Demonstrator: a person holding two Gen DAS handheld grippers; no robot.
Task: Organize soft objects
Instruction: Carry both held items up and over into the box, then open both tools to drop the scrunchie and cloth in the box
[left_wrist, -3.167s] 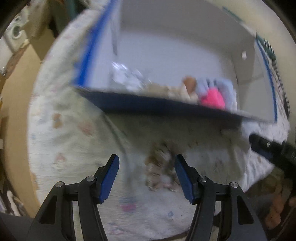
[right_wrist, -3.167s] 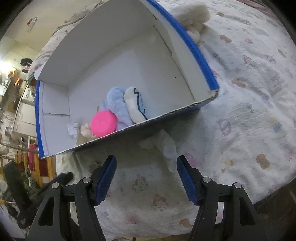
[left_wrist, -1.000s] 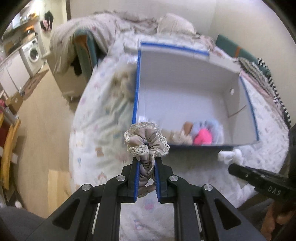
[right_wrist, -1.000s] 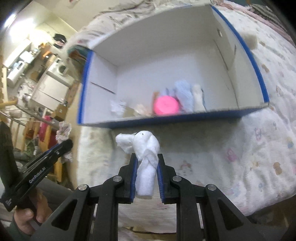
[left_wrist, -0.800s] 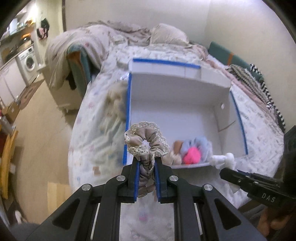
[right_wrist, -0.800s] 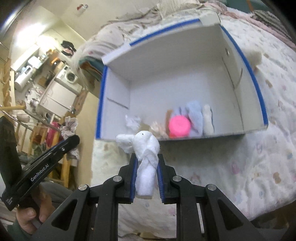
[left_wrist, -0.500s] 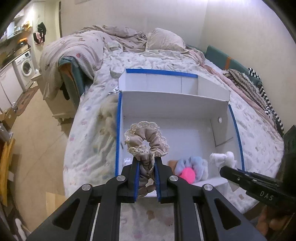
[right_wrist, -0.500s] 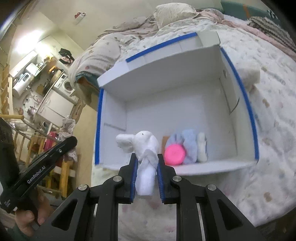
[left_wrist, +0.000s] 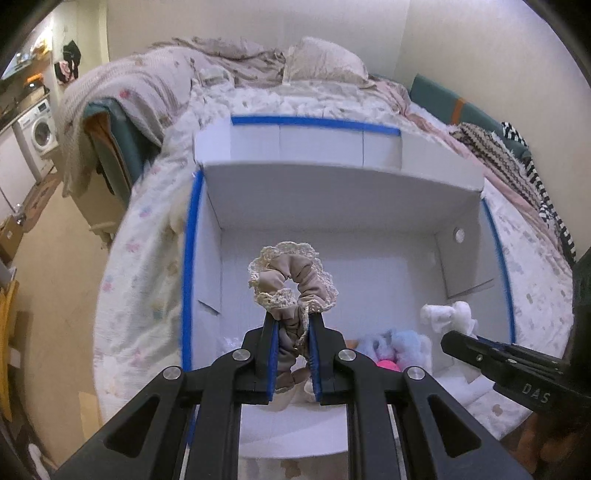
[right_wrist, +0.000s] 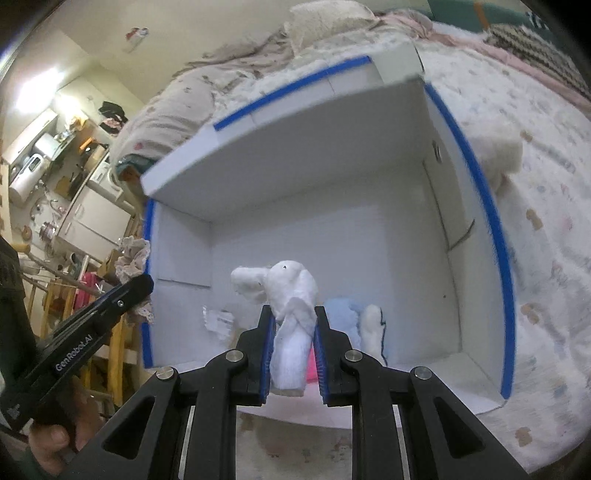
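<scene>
Pinching tight, the left tongs (left_wrist: 293, 356) grip a beige scrunchie (left_wrist: 291, 280), the right tongs (right_wrist: 293, 350) a white cloth toy (right_wrist: 290, 295).

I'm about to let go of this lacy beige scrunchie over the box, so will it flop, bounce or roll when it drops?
The scrunchie is gathered fabric that squashes flat between the left gripper pads, so it is probably soft and light. It likely lands limp in the box without much bounce or roll.

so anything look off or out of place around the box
One thing: a cream plush lies on the bedspread just outside the box's right wall, not in with the other soft things. The scrunchie and white toy are gripped cleanly over the box; nothing spilled or damaged.
</scene>
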